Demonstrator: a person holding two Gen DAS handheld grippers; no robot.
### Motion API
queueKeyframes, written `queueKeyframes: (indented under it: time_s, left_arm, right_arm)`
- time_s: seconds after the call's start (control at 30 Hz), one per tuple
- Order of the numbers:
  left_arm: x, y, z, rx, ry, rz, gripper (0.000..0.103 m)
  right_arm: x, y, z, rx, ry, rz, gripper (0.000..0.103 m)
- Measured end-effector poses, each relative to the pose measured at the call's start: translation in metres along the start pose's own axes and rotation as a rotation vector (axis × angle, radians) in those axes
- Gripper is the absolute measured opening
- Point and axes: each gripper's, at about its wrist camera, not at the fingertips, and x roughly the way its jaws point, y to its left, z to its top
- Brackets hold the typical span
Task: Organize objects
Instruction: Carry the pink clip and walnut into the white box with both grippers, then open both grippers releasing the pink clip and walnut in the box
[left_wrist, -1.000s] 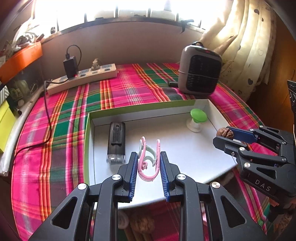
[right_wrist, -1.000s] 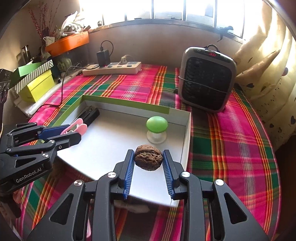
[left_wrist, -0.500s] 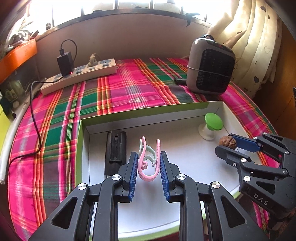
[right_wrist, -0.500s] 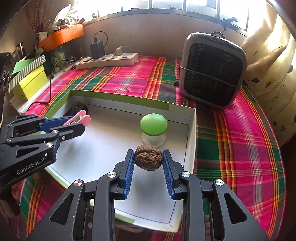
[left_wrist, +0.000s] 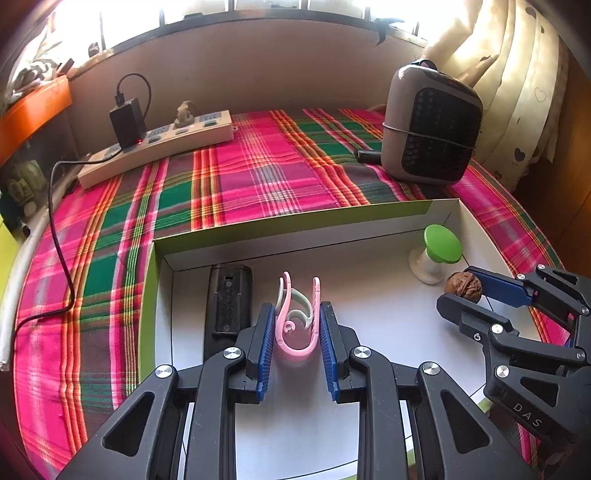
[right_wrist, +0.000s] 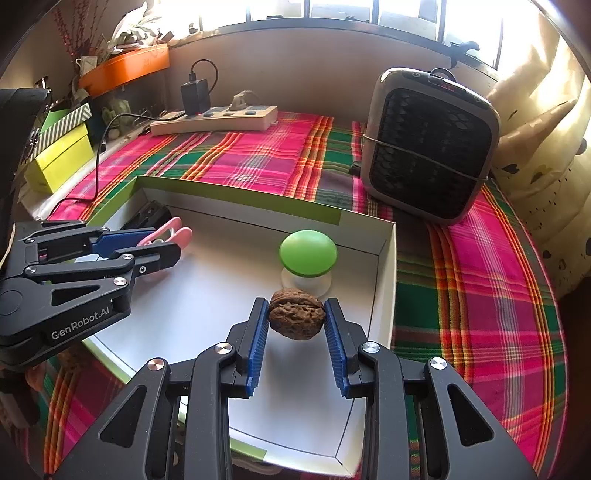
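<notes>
Both grippers are poised over the open white tray (left_wrist: 369, 229), a shallow box with green outer walls lying on a plaid cloth (left_wrist: 258, 177). The left gripper (left_wrist: 297, 321) has its blue pads closed tight on a pink clip (left_wrist: 295, 332) (a curled, U-shaped piece with a pale green inner part), which stands upright between them, its two prongs rising past the fingertips. It is held clear of the tray floor, towards the tray's left part. Just beside it on the left, a black device (left_wrist: 229, 295) lies flat on the tray floor along the left wall. The right gripper (right_wrist: 296, 321) is partly closed, its pads pressing both sides of a walnut (right_wrist: 296, 314), which hangs above the tray floor near the right wall. Immediately behind the walnut a green knob (right_wrist: 308, 253) on a white base stands upright on the tray floor near the far right corner; whether the two touch cannot be told. In the left wrist view the right gripper (left_wrist: 461, 291) enters from the right, the walnut (left_wrist: 463, 287) at its tip. Beyond the tray, a heater (right_wrist: 428, 144) stands on the cloth at right and a power strip (right_wrist: 214, 120) lies along the far wall.
</notes>
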Motion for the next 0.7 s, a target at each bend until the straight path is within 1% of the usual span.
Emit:
queueKeyframes:
  time_s: [0.7]
  left_arm:
    - [0.0024, 0.0006, 0.001, -0.001, 0.007, 0.002, 0.022]
  right_arm:
    - [0.0043, 0.0023, -0.0003, -0.021, -0.001, -0.016, 0.032]
